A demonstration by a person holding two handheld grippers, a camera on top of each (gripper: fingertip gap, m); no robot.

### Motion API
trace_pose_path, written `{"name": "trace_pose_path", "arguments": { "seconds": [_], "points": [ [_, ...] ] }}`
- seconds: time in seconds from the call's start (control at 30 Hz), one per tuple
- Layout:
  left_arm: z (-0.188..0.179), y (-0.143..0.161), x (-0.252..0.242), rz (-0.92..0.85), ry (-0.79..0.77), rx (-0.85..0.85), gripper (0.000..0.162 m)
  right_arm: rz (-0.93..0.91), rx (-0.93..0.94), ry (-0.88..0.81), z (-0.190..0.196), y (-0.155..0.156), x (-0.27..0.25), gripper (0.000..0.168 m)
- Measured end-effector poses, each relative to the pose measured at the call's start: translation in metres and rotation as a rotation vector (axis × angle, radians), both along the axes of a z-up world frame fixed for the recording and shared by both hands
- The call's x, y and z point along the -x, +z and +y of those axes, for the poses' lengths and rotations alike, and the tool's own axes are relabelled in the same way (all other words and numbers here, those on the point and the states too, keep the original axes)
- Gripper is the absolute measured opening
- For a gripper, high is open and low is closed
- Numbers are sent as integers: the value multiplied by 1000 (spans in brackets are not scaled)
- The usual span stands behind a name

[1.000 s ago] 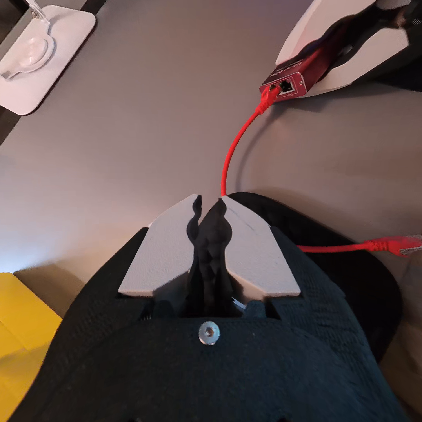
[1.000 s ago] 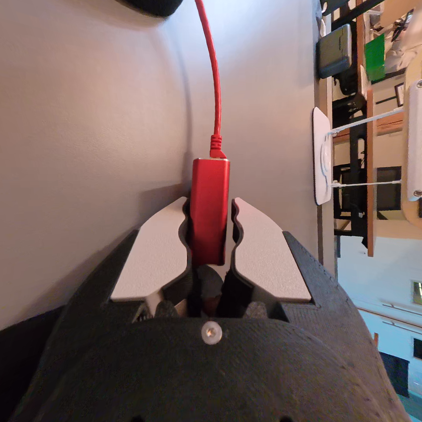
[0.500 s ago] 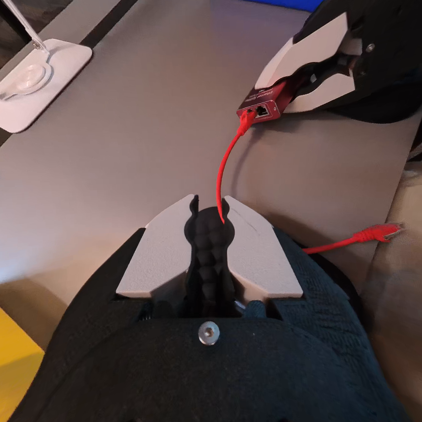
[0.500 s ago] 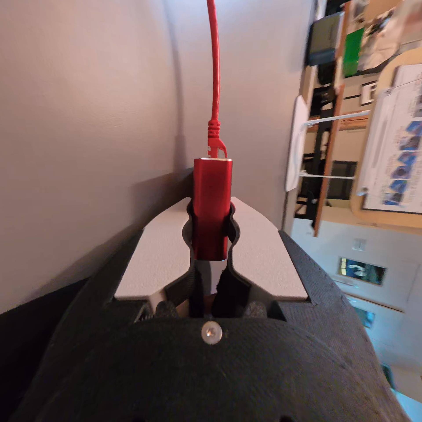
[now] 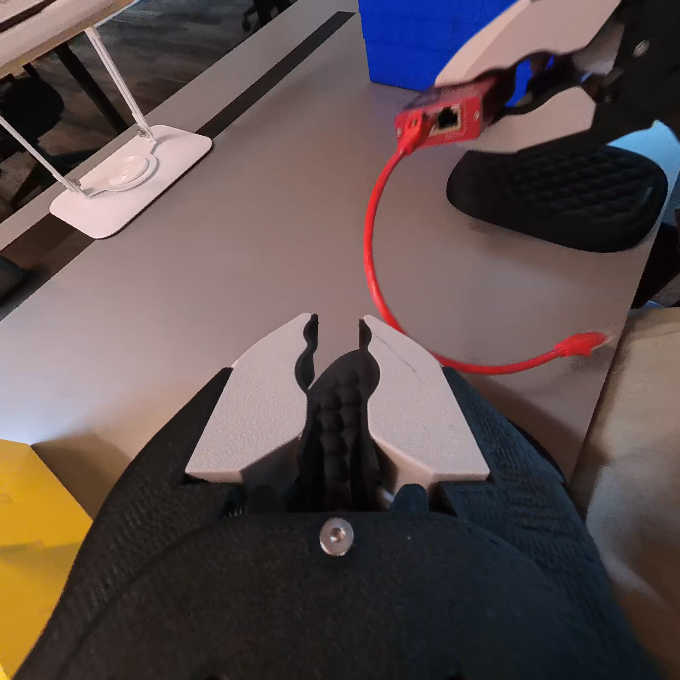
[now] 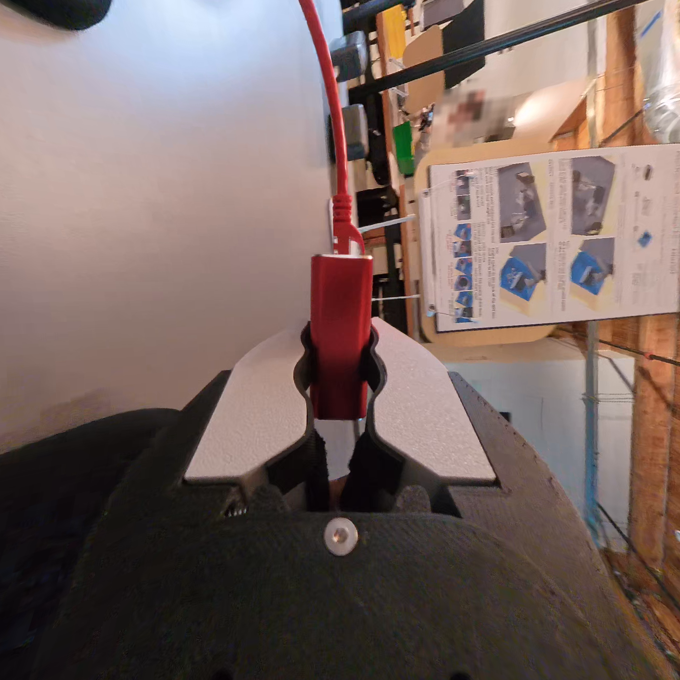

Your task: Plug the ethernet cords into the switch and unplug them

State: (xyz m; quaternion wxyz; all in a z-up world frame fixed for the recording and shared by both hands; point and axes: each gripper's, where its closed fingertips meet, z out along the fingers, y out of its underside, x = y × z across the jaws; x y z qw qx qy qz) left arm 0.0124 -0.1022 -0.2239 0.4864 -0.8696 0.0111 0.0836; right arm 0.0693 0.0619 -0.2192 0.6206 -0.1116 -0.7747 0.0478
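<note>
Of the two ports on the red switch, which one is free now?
The right-hand port on the red switch, seen from the left wrist view: it shows a dark empty opening, while the left one holds the red cord's plug.

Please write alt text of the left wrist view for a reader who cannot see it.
The left gripper, open and empty, hangs over a grey table. Farther off, the right gripper holds a red switch in the air, with one end of a red ethernet cord plugged in and the other end free. A white stand base is at the left.

One switch (image 5: 447, 112) — one cord (image 5: 371, 257)
</note>
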Motion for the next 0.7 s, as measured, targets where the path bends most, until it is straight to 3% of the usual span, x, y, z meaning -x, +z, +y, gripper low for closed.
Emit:
{"name": "trace_pose_path", "arguments": {
  "seconds": [0.27,0.6,0.7],
  "points": [
    [5,-9,-5,-10,-23,22,22,-202,-14,7,-8,-68,5,27],
    [4,-11,-4,-11,-23,30,22,-323,-5,-6,-3,-92,-1,29],
    [3,-9,-4,-10,-24,26,23,-395,68,3,-5,-93,-5,41]
  ]
}}
